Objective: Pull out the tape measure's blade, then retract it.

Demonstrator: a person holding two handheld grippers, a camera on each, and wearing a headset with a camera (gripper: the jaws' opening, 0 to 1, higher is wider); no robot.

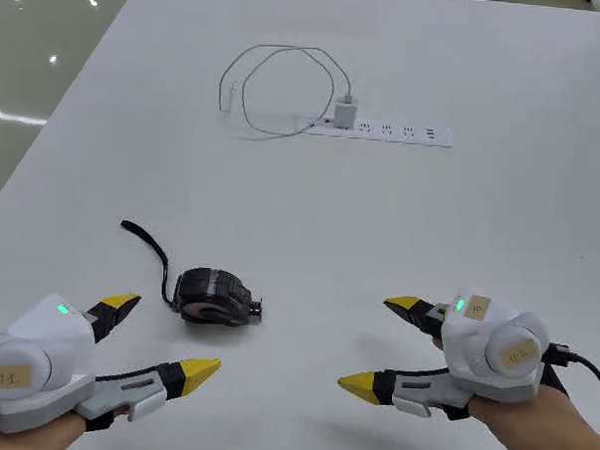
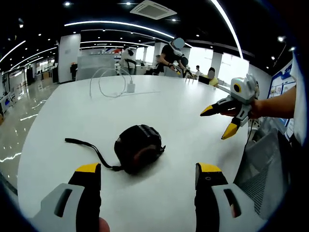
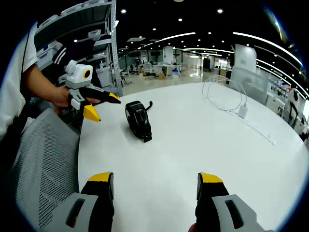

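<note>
Two open pairs of fingers, tape measure [image 1: 214,297] on the table [image 1: 380,219] between.
It lies nearer my left fingers [image 1: 199,369], just ahead of them; its blade end points toward my right fingers [image 1: 359,385]; both pairs are empty.

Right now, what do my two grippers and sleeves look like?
Both the left gripper and right gripper have white rounded housings, black jaws with yellow tips, a green light and tan paper labels. A black cable leaves the right one. The sleeve is white and short.
</note>
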